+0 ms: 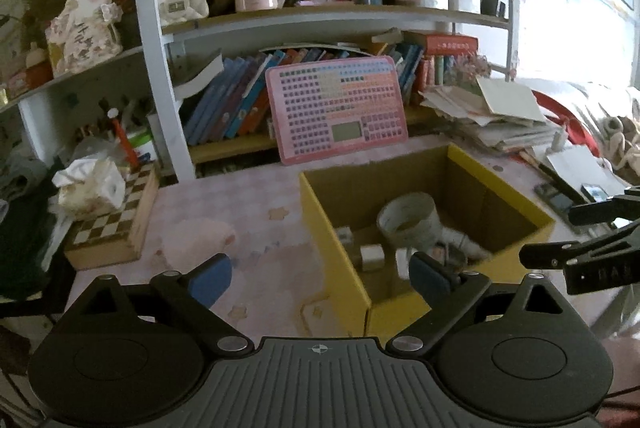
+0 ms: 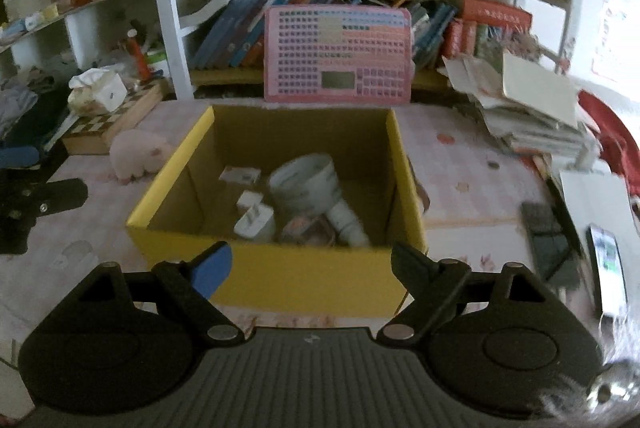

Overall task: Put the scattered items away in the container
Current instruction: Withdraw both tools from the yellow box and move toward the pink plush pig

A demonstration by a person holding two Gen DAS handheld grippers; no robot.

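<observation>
A yellow cardboard box stands open on the pink desk; it also shows in the left wrist view. Inside lie a white tape roll, a white charger plug and small packets. A pink plush toy lies on the desk left of the box; in the left wrist view it sits beyond the left finger. My left gripper is open and empty over the box's left wall. My right gripper is open and empty just in front of the box.
A checkered wooden box with a tissue pack stands at the left. A pink keyboard toy leans on the bookshelf behind. A paper stack, a phone and a dark remote lie at the right.
</observation>
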